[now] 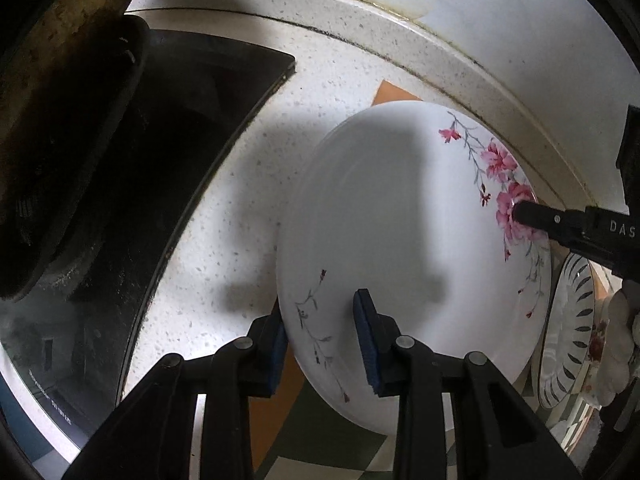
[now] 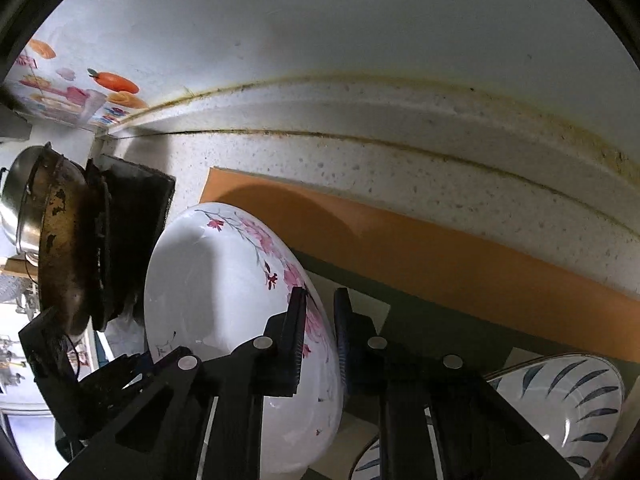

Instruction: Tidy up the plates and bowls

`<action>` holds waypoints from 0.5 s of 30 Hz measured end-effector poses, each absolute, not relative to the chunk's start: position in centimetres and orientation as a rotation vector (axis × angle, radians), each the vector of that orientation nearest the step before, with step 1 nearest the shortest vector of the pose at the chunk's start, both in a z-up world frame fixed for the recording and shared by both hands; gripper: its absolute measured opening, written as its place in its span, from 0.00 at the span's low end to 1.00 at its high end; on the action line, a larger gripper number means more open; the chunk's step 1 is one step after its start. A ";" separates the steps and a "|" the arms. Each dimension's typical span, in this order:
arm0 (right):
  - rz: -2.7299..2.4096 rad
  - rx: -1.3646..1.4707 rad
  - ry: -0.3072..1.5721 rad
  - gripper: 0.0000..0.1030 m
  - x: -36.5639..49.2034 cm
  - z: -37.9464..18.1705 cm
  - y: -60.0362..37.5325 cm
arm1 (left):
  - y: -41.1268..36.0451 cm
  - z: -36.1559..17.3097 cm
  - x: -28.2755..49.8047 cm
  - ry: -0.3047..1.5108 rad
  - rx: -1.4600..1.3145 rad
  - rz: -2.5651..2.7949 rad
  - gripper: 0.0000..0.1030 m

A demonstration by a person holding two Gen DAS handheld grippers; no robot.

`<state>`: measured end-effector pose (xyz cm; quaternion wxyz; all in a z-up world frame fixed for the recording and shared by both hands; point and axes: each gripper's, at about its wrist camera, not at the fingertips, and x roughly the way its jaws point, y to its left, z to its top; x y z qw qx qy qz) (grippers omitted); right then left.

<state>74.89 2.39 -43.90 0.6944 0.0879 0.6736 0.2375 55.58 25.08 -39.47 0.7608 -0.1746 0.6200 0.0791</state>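
A white plate with pink blossom sprays (image 1: 392,220) sits between both grippers over the speckled counter. In the left wrist view my left gripper (image 1: 322,340) is shut on its near rim, one blue pad on the inner face and one under the edge. A finger of my right gripper (image 1: 560,224) rests on the opposite rim, on the pink flowers. From the right wrist view the same plate (image 2: 216,300) appears tilted on edge, and my right gripper (image 2: 320,332) is shut on its flowered rim.
A white dish with dark leaf marks (image 2: 568,400) lies close by on the right, also visible as the leaf-rimmed dish (image 1: 568,320). An orange mat (image 2: 440,248) covers the counter below the wall. A black cooktop (image 1: 180,160) with a worn dark pan (image 2: 68,260) stands left.
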 end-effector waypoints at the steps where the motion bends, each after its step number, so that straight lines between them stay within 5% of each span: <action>1: 0.536 0.201 1.503 0.14 74.8 -43.9 2.3 | 25.1 -39.4 55.5 1.351 -0.378 0.171 0.27; 15: 0.551 0.246 1.452 0.14 70.8 -40.2 -2.2 | 20.5 -33.3 51.8 1.296 -0.312 0.098 0.27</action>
